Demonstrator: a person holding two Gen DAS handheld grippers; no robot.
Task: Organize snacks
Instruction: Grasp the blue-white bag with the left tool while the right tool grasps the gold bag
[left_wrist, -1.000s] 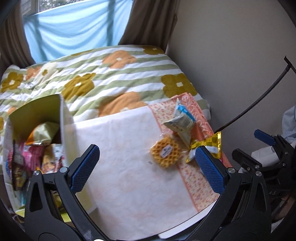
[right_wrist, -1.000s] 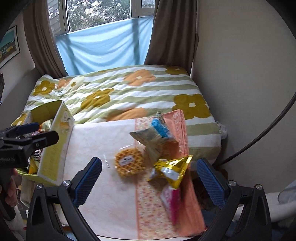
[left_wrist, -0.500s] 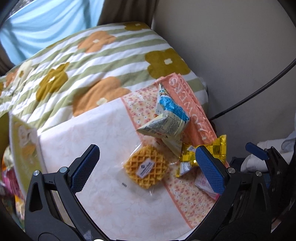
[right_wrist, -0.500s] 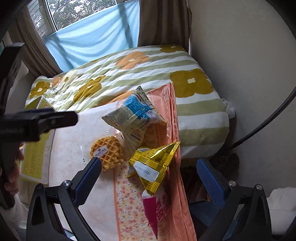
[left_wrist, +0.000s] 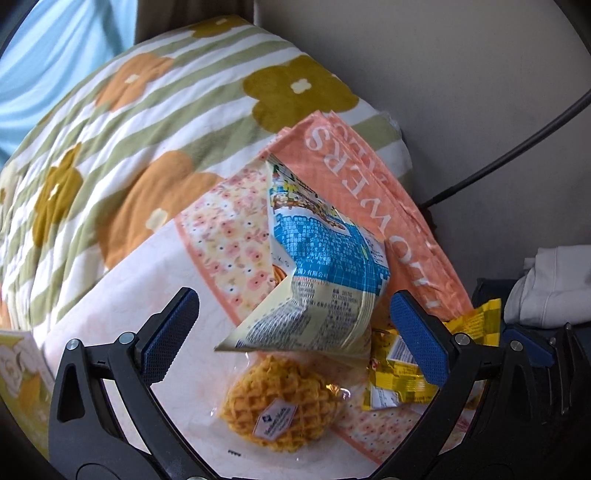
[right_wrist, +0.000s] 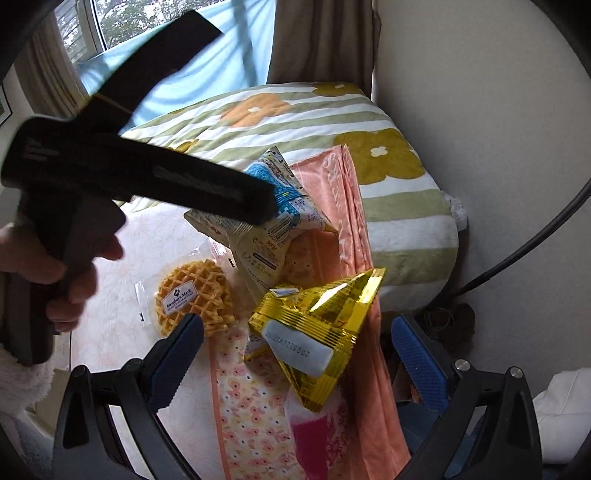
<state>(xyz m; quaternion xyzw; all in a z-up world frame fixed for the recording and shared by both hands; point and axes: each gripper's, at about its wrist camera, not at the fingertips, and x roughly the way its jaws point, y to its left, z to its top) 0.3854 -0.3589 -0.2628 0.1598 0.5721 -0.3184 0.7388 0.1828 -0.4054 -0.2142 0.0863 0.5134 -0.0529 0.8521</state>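
A blue-and-cream snack bag (left_wrist: 325, 280) lies crumpled on the orange flowered cloth (left_wrist: 373, 184). My left gripper (left_wrist: 293, 332) hangs open just over its near end, one finger on either side. A wrapped waffle (left_wrist: 280, 406) sits below the bag, with a gold packet (left_wrist: 399, 369) to its right. In the right wrist view the gold pyramid packet (right_wrist: 321, 325) rests between the open fingers of my right gripper (right_wrist: 297, 354). The waffle (right_wrist: 194, 295) is to the left, the blue bag (right_wrist: 273, 229) is behind, and a pink packet (right_wrist: 314, 435) is in front.
A flowered striped quilt (left_wrist: 147, 122) covers the bed behind the cloth. The wall (left_wrist: 461, 92) and a black cable (left_wrist: 517, 140) stand close on the right. A yellow box edge (left_wrist: 18, 369) shows at far left. A person's hand (right_wrist: 66, 273) holds the left tool.
Both grippers have come forward and closer to the snacks. The left one swung right, away from the yellow box, and now straddles the blue bag. Both stay open.
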